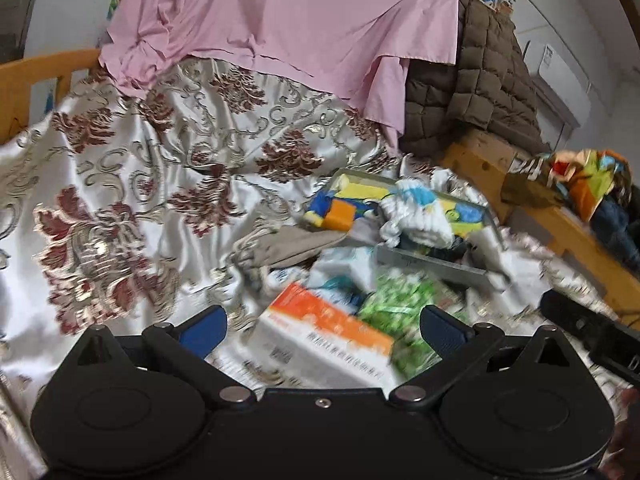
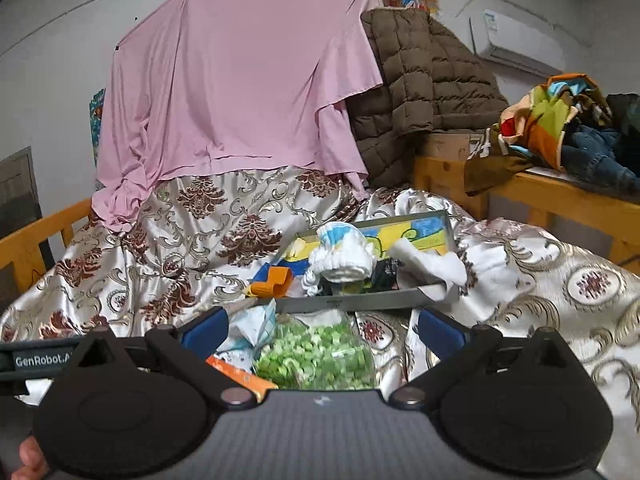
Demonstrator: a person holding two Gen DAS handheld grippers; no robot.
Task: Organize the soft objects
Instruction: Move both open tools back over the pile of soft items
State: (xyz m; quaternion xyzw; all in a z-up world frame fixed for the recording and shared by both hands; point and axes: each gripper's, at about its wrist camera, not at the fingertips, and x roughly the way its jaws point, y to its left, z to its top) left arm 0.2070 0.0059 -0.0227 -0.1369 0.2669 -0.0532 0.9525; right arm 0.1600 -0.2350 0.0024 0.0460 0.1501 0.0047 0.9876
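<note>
Left wrist view shows the left gripper (image 1: 322,328) spread wide over an orange-and-white cardboard box (image 1: 324,344). The right gripper (image 2: 322,330), equally parted, hovers above a crinkly green-printed plastic packet (image 2: 316,354); slippery film may slide from the pads if pinched shallowly.

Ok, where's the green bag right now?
The green bag lies on the patterned bedspread, low centre in the right wrist view between the open right hand-held gripper fingers, beside the orange-and-white box, just before the tray.
</note>
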